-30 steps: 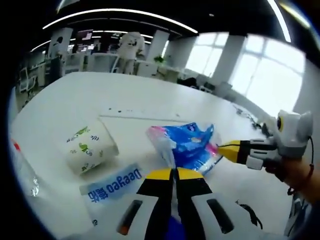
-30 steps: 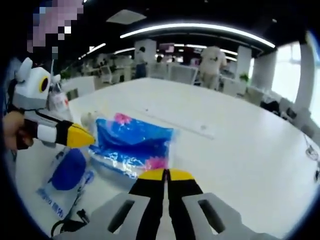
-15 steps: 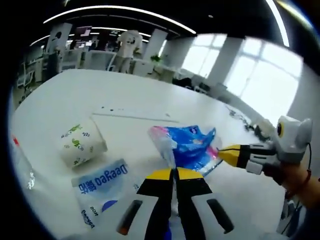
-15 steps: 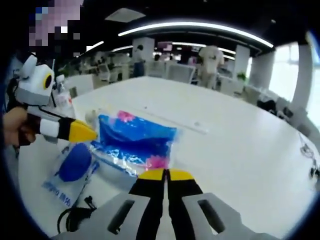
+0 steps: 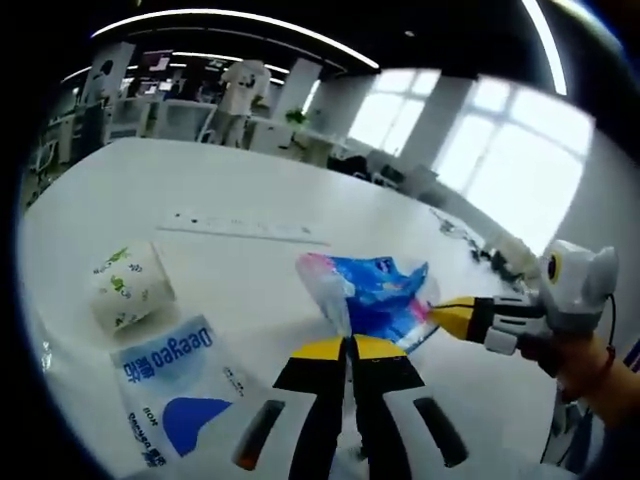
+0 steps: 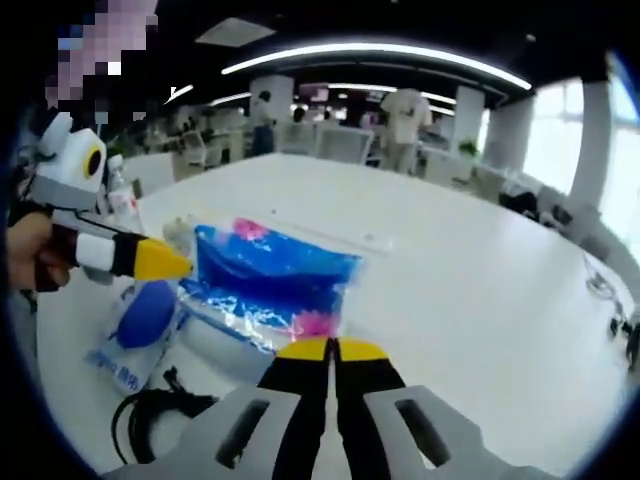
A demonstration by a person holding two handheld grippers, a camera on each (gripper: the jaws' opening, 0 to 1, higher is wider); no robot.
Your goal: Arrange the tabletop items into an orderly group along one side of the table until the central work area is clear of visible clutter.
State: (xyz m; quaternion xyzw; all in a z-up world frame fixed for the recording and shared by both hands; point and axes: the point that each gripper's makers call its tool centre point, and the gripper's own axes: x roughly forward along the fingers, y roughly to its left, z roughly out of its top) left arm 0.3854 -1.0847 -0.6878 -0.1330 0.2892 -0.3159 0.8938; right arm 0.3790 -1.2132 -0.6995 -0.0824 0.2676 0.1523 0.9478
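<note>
Both the left hand-held gripper (image 5: 347, 345) and the right hand-held gripper (image 6: 331, 347) are closed, each pinching an edge of the blue plastic bag (image 6: 270, 280) held taut between them over mid-worktop (image 6: 470, 290); judged next: carry it sideways together.

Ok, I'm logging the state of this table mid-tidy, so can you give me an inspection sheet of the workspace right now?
Surface: white table, a long pale strip lying across it.
Job's things: blue plastic bag, held at opposite edges; paper cup lying on its side; white Deegeo packet flat beside it.
Clutter: clear plastic at the table's edge in the left gripper view, too blurred to name.
Grippers: left gripper shut on the bag; right gripper shut on the bag.
Cables: black cable near the packet.
Surroundings: open office, desks, ceiling strip lights, bright windows, people standing far back.
</note>
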